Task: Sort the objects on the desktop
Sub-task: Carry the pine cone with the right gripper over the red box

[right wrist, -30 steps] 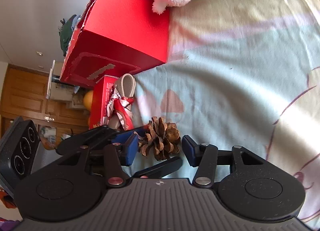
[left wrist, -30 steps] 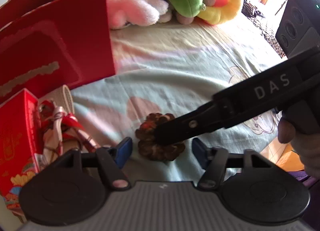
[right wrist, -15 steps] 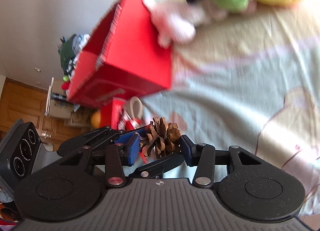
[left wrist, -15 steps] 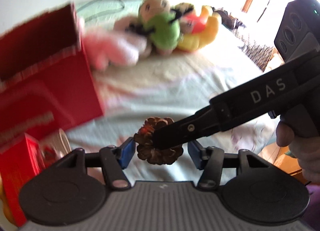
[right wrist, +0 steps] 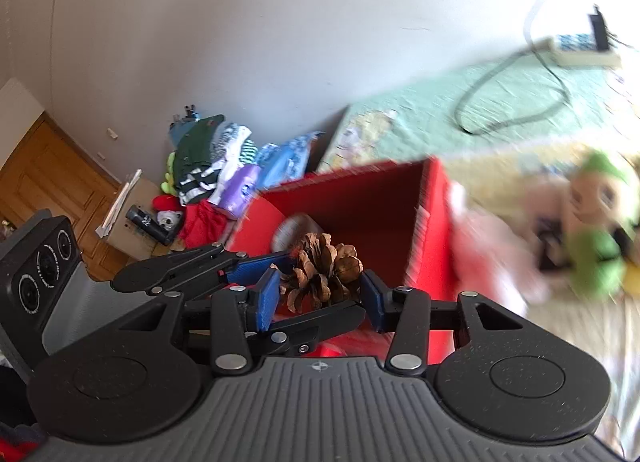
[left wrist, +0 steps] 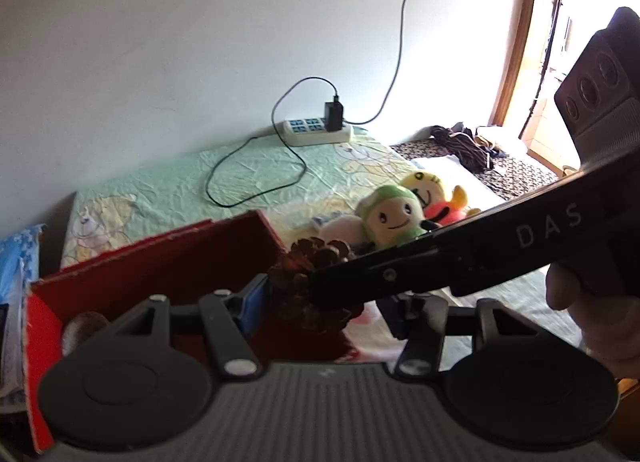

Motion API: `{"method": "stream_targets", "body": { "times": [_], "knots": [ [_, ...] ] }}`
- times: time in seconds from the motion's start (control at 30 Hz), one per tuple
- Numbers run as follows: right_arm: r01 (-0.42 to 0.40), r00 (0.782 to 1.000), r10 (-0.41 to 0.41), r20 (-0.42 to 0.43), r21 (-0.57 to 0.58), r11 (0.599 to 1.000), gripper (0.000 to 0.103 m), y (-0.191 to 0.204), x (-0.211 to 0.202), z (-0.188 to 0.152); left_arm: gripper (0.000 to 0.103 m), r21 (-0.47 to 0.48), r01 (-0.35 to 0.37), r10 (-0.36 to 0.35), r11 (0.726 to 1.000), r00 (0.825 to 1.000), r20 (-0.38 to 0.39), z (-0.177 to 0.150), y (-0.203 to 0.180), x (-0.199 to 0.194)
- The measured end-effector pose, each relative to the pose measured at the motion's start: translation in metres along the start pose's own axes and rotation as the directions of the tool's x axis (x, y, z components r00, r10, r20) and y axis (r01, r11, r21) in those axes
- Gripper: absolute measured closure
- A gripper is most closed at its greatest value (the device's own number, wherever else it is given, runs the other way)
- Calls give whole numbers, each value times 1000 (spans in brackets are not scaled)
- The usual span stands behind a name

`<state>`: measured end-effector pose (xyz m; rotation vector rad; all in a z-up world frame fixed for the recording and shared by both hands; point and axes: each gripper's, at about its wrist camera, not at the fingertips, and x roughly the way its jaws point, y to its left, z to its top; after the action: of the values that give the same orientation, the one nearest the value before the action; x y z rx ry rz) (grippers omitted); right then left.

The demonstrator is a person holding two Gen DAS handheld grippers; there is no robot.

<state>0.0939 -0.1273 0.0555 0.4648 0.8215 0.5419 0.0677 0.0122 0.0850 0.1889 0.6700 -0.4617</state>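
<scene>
Both grippers are pinching the pine cone (right wrist: 324, 274) above the red box (right wrist: 384, 197); uneven release is risking a drop outside.

Bkgd only. White power strip (left wrist: 316, 131) at wall on green sheet (left wrist: 168, 189), black charger (left wrist: 333, 116) plugged in, black cable (left wrist: 256, 165) looping fwd. Dark patterned cloth (left wrist: 472, 145) by window side. Clothes pile (right wrist: 216, 165) in corner beside wooden door (right wrist: 52, 169). Black bottle (right wrist: 150, 225) lying near pile.
</scene>
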Motion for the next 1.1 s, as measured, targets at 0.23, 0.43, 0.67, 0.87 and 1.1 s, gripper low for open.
{"method": "stream_targets", "body": {
  "times": [0.23,0.43,0.67,0.87,1.1],
  "knots": [
    [-15,992,21,-123,44,999,56,16,90,27,45,-97,-49,39,994,994,-99,-17,78,23],
    [-13,963,54,-266,154,988,56,10,159,28,46,-200,-64,17,978,973,-231,-50,128,50],
    [22,909,72,-410,220,975,57,9,209,20,48,-209,-119,34,971,929,-369,-72,151,63],
    [88,856,31,-517,205,975,57,7,249,18,48,-226,-137,31,964,908,-418,-77,160,63],
    [57,792,77,-605,199,978,56,14,286,17,48,-217,-178,59,960,884,-463,-83,165,65]
  ]
}}
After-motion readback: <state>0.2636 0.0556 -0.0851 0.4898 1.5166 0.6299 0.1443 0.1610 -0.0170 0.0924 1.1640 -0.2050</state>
